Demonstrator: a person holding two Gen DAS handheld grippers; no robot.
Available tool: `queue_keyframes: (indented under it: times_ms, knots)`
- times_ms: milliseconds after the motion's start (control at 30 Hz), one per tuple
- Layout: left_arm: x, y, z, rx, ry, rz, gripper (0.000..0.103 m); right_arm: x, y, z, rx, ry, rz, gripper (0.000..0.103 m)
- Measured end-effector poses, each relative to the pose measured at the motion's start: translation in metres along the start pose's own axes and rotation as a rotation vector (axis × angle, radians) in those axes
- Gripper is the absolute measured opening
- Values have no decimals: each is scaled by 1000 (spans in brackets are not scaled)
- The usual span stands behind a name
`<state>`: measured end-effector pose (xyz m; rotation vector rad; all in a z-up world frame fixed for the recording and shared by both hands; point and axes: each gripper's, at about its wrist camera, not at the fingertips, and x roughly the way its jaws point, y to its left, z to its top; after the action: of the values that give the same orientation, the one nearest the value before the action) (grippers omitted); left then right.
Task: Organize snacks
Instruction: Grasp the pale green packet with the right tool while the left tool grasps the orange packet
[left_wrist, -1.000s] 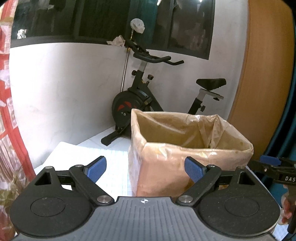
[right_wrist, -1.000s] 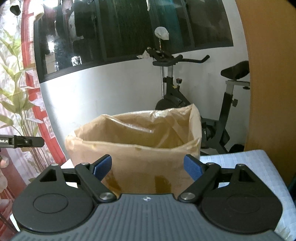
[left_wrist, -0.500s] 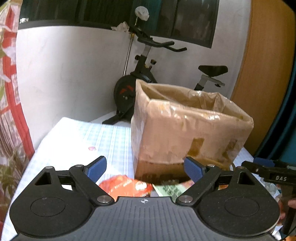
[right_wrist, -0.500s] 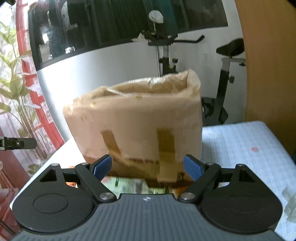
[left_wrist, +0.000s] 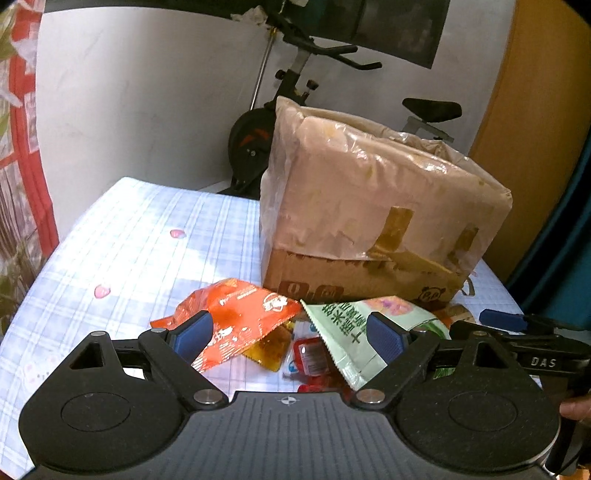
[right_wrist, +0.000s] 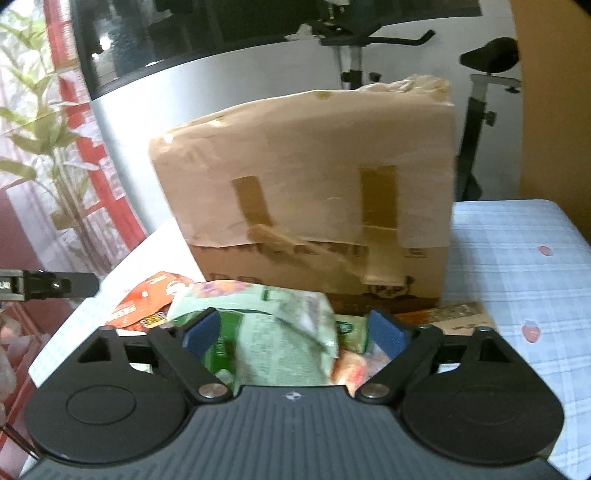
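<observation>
Cardboard box (left_wrist: 369, 206) behind snack packets (left_wrist: 236, 325), both grippers (left_wrist: 288, 336) (right_wrist: 293, 332) spread wide, empty.

Right gripper (right_wrist: 294, 330) jaws just widened, straddling green snack packet (right_wrist: 280, 332); taped cardboard box (right_wrist: 310, 192) behind.

Cardboard box (left_wrist: 369, 273) lined with a translucent plastic bag folded over its rim and down the sides, fixed with brown tape strips; upright on a blue-checked tablecloth (left_wrist: 140, 229), open top. Snack pile just in front of the box: orange-red foil packet (left_wrist: 236, 317) lying flat, crumpled, at the left; pale green packet (left_wrist: 354, 325) with printed characters beside it, tilted, partly overlapping smaller items; small red sachet (left_wrist: 308, 356) and amber-yellow wrapper (left_wrist: 271, 347) wedged between the two. Flat brown-orange pack (right_wrist: 450, 314) against the box base at the right, mostly hidden.
</observation>
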<state>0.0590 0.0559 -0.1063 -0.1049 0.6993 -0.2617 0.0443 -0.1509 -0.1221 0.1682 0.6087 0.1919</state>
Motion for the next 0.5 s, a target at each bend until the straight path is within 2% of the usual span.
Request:
queue_keyframes:
  times_ms: [67,300,500]
  knots:
    - [-1,3,-2,-4,1,3,91,2,5,2,-5,-6,28,103]
    - [-3,14,-3,-21,-2,16,91,24,33,7,-62,40,53,103]
    - [-1,21,-6,-34,2,22,91,52,51,3,-135,120,11,103]
